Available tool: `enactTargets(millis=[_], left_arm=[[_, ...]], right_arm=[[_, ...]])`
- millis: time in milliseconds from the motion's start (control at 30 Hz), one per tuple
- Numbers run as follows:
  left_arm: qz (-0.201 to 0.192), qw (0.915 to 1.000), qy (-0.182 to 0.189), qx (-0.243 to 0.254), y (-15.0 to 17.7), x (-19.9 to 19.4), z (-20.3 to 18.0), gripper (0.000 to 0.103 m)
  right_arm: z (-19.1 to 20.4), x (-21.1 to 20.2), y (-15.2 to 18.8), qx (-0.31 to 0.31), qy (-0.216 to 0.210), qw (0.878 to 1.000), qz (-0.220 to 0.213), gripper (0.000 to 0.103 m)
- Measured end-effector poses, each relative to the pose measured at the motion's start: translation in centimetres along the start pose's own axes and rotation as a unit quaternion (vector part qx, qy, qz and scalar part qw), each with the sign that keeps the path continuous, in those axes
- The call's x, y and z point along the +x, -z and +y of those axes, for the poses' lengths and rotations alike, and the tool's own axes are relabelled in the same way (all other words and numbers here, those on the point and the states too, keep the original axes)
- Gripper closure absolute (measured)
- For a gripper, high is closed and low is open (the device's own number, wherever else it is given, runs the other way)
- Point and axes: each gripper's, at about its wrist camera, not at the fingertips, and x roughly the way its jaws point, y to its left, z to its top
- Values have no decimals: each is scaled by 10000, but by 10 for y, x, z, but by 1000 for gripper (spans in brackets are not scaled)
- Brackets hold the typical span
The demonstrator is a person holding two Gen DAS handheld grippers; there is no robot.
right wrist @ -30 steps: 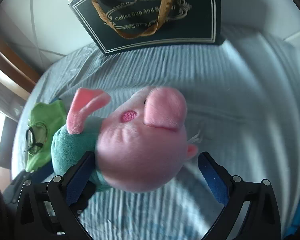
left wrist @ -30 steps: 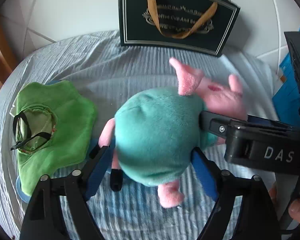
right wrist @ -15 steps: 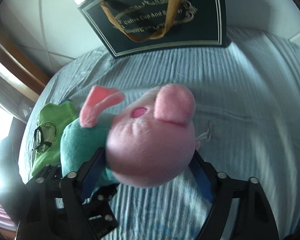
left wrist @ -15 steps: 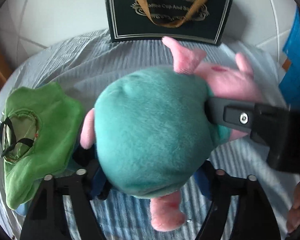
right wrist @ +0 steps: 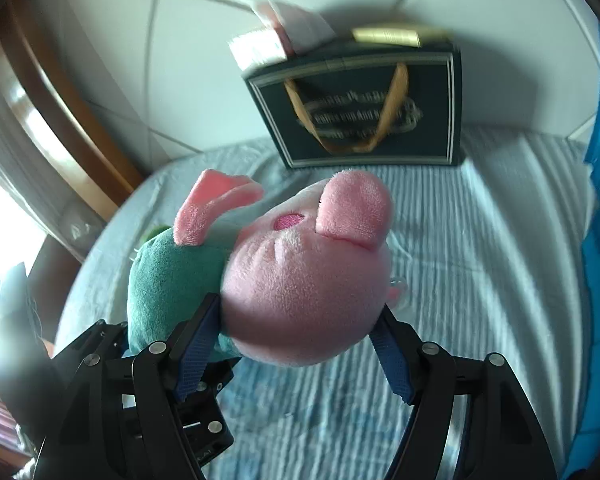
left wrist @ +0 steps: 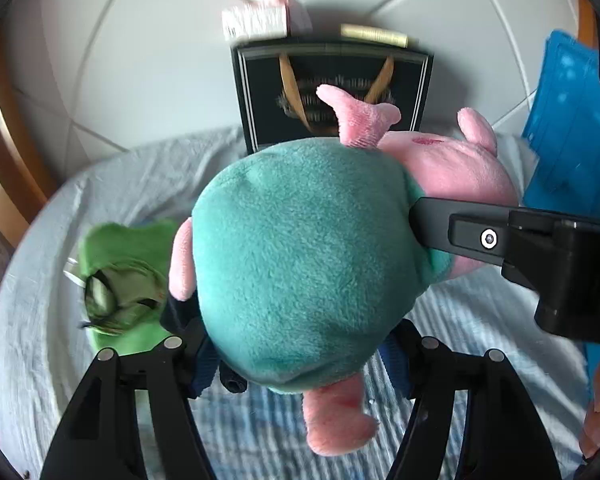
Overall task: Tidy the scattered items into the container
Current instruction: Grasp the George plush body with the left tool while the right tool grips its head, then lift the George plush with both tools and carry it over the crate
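The plush pig (left wrist: pixel 300 264) hangs above the striped bedsheet (right wrist: pixel 480 280), near the dark gift bag (right wrist: pixel 364 108) at the far edge. The left gripper (left wrist: pixel 300 356), its jaws just closed in, squeezes the teal body; the right gripper (right wrist: pixel 300 344) clamps the pink head. Soft and light, it should compress, so two broad grips suit it.

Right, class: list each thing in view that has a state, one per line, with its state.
Plush pig: gripped at both ends, off the bedsheet.
Left gripper: jaws just closed on the pig's teal body.
Right gripper: jaws just closed on the pig's pink head.
Dark gift bag: upright, items sticking out.
Green cloth toy: lying on the bedsheet.
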Motion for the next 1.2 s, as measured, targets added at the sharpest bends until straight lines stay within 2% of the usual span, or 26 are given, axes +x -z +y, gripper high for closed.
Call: enactTargets(millis=[200, 400, 633, 767, 900, 1067, 1200], left_arm=[[-454, 9989, 1, 78, -26, -76, 3, 37], [-935, 9952, 138, 245, -59, -147, -10, 37], [-1285, 9892, 515, 484, -97, -207, -56, 37], [-1428, 9843, 728, 733, -122, -232, -108, 37], [-1379, 9818, 964, 882, -142, -246, -175, 37], [-1365, 9802, 1028, 999, -161, -250, -283, 37], [-1051, 9833, 1068, 1029, -174, -234, -369, 37]], right_arm=[[36, -72, -22, -108, 27, 9990, -424, 31], [57, -146, -45, -121, 201, 9963, -825, 31], [46, -242, -65, -74, 626, 9911, -1170, 31], [14, -298, -67, 98, 815, 9871, -1375, 31], [-39, -351, -67, 226, 983, 9838, -1486, 31], [-133, -413, -65, 277, 1043, 9810, -1611, 31], [-216, -440, -67, 363, 1066, 9830, -1452, 31]])
